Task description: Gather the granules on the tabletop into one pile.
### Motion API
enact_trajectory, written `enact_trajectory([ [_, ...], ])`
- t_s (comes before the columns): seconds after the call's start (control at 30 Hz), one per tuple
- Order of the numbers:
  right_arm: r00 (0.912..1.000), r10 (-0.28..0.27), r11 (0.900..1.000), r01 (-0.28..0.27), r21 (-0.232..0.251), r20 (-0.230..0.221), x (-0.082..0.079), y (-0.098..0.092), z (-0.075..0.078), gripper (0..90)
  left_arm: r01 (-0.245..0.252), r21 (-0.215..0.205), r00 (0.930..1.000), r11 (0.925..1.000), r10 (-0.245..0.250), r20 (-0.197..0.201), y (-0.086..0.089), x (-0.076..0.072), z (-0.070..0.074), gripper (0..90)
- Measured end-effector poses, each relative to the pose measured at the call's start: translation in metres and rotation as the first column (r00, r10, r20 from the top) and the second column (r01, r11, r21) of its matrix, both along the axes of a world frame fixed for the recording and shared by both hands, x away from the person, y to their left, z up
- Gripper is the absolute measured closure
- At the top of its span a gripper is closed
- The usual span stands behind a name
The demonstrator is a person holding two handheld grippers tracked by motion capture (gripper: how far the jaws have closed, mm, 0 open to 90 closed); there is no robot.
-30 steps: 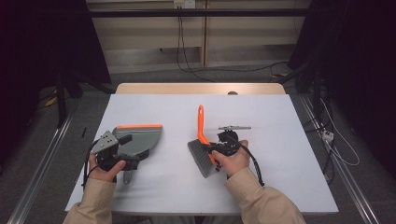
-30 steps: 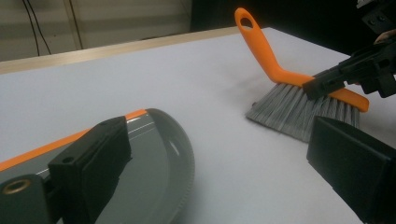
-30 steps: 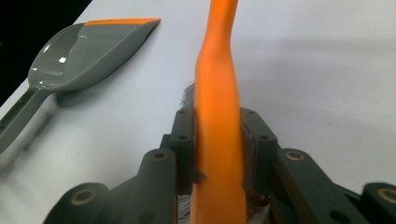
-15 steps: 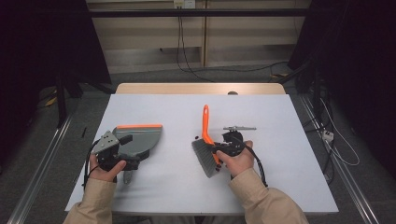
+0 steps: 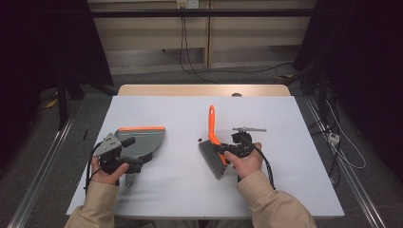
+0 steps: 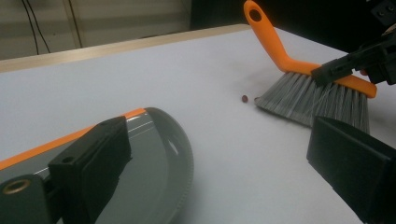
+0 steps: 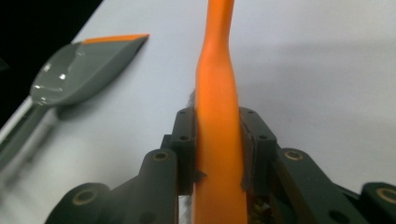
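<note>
Scene: sweeping crumbs on white table [image 5: 285,190] with brush [image 5: 212,142] toward dustpan [image 5: 142,142].
Right gripper [image 7: 219,154]: clamping on the orange brush handle, jaws pressing both flanks, bristles resting on the table.
Left gripper [image 5: 135,164]: lying at the dustpan's handle end; in the left gripper view jaws standing wide apart, pan's rim passing between them, no pad seen pressing.
Dustpan: lying flat at table left, orange lip facing away from the person, well apart from brush.
Crumbs [image 6: 245,98]: two small dark bits lying just beside the bristle tips.
Handling, judged: brush looking light, handle stiff and smooth plastic, likely slipping if gripped loosely; bristles soft, bending under pressure.
Grip point, judged: holding mid-handle, above the bristle block.
</note>
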State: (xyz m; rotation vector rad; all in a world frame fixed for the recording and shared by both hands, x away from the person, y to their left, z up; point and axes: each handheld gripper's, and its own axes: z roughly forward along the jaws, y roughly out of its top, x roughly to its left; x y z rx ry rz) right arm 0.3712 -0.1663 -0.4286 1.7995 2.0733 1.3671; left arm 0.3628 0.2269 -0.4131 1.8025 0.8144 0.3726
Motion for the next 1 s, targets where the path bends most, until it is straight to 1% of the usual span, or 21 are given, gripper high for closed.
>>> enact_trajectory([
  [0.1,0.9999,-0.004,0.999,0.004,0.046,0.011,0.002,0.001,0.005,71.4,0.0,-0.002,1.0,1.0,0.0,-0.001,0.0,0.001,0.0,5.9],
  [0.2,0.9997,-0.004,0.998,0.003,0.069,0.023,0.008,0.006,0.012,71.5,0.002,0.0,1.0,1.0,-0.002,-0.002,0.0,0.001,0.0,5.9],
  [0.27,0.9997,-0.008,0.997,0.006,0.074,0.024,0.015,0.011,0.013,71.4,0.0,-0.003,1.0,1.0,0.0,-0.001,0.0,0.001,0.0,5.9],
  [0.37,0.9998,-0.016,0.996,0.015,0.089,0.009,0.027,0.021,0.01,71.5,0.001,-0.006,1.0,1.0,-0.001,-0.001,0.001,0.002,0.0,5.9],
  [0.43,0.9998,-0.016,0.996,0.015,0.084,0.007,0.035,0.03,0.007,71.5,-0.002,-0.006,1.0,1.0,0.002,-0.001,0.002,0.002,0.0,5.9],
  [0.53,0.9994,-0.03,0.995,0.031,0.097,-0.017,0.048,0.038,-0.001,71.5,-0.005,-0.006,1.0,1.0,0.005,-0.002,0.003,0.003,-0.001,5.9],
  [0.63,0.9978,-0.052,0.995,0.056,0.084,-0.041,0.056,0.041,-0.009,71.4,-0.005,-0.006,1.0,1.0,0.005,-0.002,0.004,0.003,0.0,5.9],
  [0.7,0.9953,-0.066,0.993,0.072,0.091,-0.072,0.058,0.035,-0.011,71.3,-0.007,-0.007,1.0,0.9999,0.007,-0.002,0.004,0.003,-0.001,5.9],
  [0.73,0.9947,-0.07,0.993,0.077,0.092,-0.076,0.057,0.033,-0.012,71.3,-0.008,-0.007,1.0,0.9999,0.008,-0.003,0.004,0.003,-0.001,5.9],
  [0.83,0.9941,-0.077,0.994,0.083,0.074,-0.076,0.05,0.025,-0.011,71.2,-0.005,0.0,1.0,1.0,0.005,-0.003,0.003,0.003,-0.001,5.9],
  [1.0,0.9917,-0.098,0.992,0.104,0.071,-0.084,0.037,0.01,-0.011,71.0,-0.002,0.001,1.0,1.0,0.002,0.004,0.001,0.002,0.0,6.0],
])
